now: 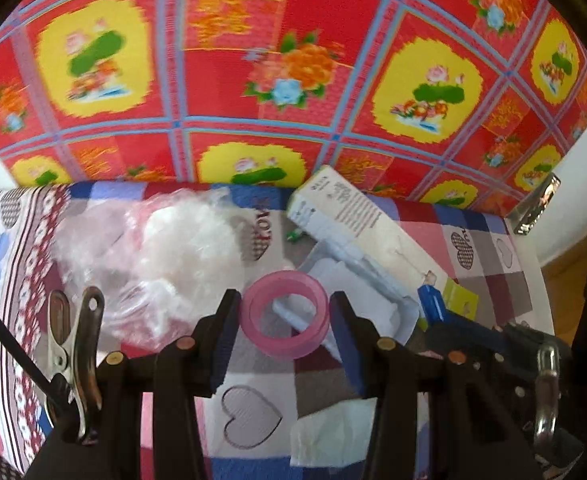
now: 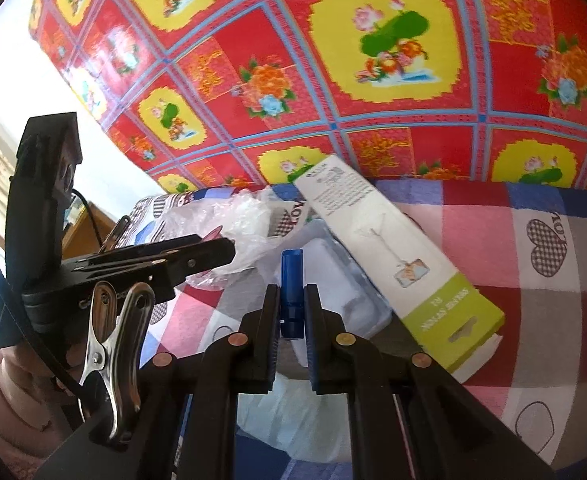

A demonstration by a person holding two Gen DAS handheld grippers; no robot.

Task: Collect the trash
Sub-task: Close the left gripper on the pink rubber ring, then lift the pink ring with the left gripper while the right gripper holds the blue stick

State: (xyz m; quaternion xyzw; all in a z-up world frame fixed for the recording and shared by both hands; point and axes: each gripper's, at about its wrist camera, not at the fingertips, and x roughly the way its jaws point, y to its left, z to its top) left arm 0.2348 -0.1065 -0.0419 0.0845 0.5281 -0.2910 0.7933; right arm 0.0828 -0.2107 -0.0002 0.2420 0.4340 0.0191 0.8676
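A pink plastic ring hangs just above the checked tablecloth, with my left gripper shut on its two sides. From the right wrist view the left gripper shows side-on, a sliver of pink at its tips. My right gripper is shut on a small blue tube that stands upright between the pads. It hovers over a clear plastic tray. In the left wrist view the right gripper is at the right, beside the tray.
A white-and-green carton lies slanted across the tray. A crumpled clear bag sits to the left, and white tissue lies near the fingers. A foil wrapper rests at the cloth's far right corner. A red flowered mat lies beyond.
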